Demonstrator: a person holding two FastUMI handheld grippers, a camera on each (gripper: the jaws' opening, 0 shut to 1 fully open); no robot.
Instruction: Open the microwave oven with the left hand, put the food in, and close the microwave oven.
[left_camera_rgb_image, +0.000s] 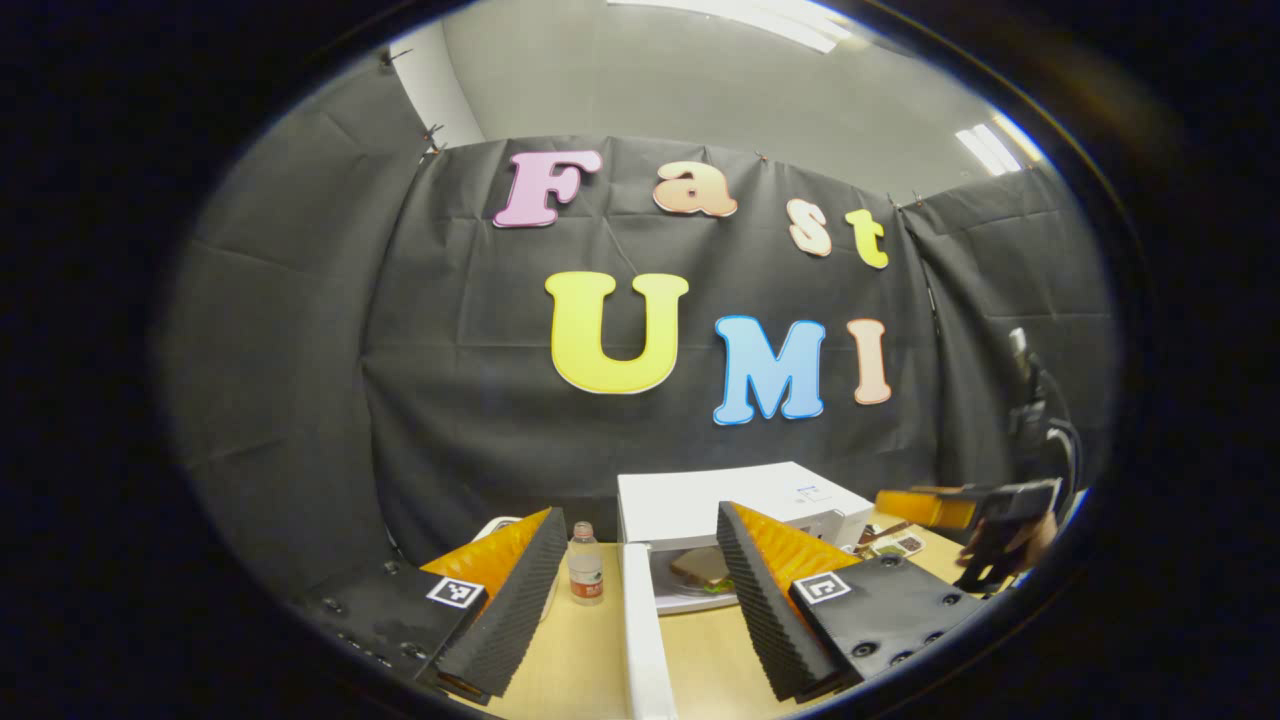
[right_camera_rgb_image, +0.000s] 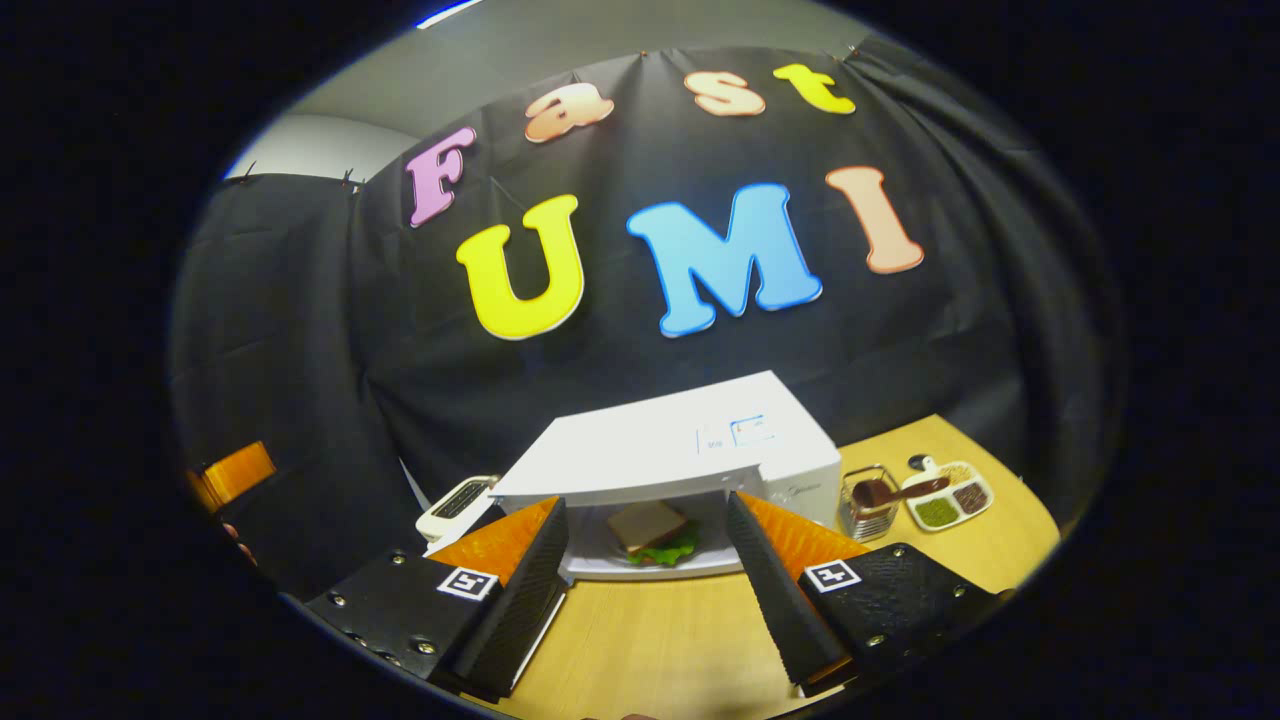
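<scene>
The white microwave (left_camera_rgb_image: 735, 500) stands on the wooden table with its door (left_camera_rgb_image: 645, 640) swung open toward me, seen edge-on. A sandwich (left_camera_rgb_image: 703, 567) lies on a plate inside the cavity. My left gripper (left_camera_rgb_image: 635, 610) is open a short way in front of the oven, its fingers on either side of the door's edge and not touching it. In the right gripper view the microwave (right_camera_rgb_image: 680, 450) faces me with the sandwich (right_camera_rgb_image: 648, 527) and lettuce inside. My right gripper (right_camera_rgb_image: 650, 600) is open in front of the cavity, holding nothing.
A small bottle (left_camera_rgb_image: 585, 566) stands left of the door. A white toaster (right_camera_rgb_image: 455, 505) sits left of the oven. Right of it are a wire holder with a spoon (right_camera_rgb_image: 868, 497) and a divided dish (right_camera_rgb_image: 945, 495). The right gripper (left_camera_rgb_image: 960, 508), in a hand, shows at the far right.
</scene>
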